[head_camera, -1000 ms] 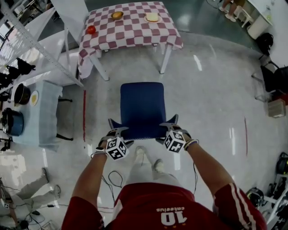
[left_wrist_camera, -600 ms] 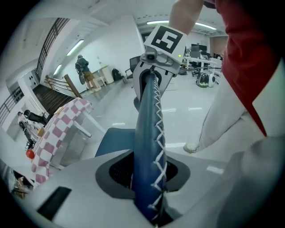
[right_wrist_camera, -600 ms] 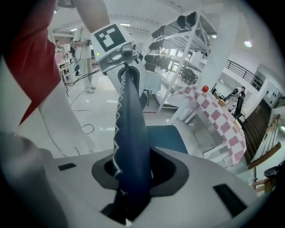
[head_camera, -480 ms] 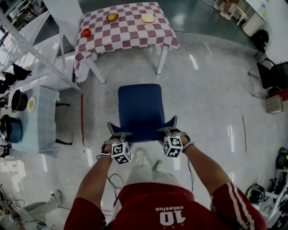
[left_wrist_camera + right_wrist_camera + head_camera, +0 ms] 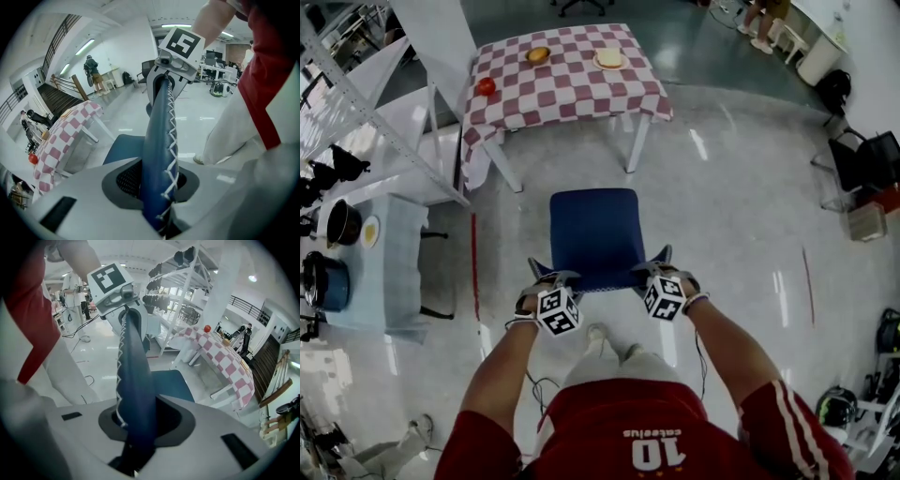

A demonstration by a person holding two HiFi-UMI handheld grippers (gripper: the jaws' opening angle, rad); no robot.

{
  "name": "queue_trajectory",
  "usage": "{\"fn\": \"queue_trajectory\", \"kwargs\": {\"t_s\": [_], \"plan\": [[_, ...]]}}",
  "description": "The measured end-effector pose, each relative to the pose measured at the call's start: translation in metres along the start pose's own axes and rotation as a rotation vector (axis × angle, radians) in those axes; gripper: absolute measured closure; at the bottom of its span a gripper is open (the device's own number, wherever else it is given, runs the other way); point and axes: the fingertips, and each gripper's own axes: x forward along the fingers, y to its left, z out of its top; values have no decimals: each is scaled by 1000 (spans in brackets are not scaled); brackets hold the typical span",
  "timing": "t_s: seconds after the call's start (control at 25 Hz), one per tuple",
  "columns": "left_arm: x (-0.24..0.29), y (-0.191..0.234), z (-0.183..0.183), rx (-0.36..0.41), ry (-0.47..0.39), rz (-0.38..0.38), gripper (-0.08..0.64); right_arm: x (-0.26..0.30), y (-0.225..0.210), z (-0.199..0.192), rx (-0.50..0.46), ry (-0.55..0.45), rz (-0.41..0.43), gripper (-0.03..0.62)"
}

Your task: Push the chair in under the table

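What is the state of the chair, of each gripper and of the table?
Chair, not yet under the table, held by its backrest.
Left gripper, jaws just closed on the backrest.
Right gripper, jaws just closed on the backrest.
Table, apart from the chair, covered with checked cloth.

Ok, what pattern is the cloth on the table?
Red-and-white checks on the tablecloth, clearest in the head view.
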Motion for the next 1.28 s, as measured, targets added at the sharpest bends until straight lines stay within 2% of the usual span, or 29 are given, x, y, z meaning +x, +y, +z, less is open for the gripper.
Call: {"fn": "queue_trajectory", "kwargs": {"t_s": [0.44, 0.72, 0.96, 1.28], "plan": [[0, 37, 11, -9, -5, 16, 476, -1, -37, 9, -11, -23, -19, 509], [19, 71, 16, -41, 10, 21, 474, 14, -78, 7, -19, -17, -12, 506], [30, 130, 22, -72, 20, 29, 472, 29, -137, 19, -42, -43, -16, 506], [31, 209, 55, -78, 17, 48, 479, 26, -229, 36, -92, -83, -24, 503]]}}
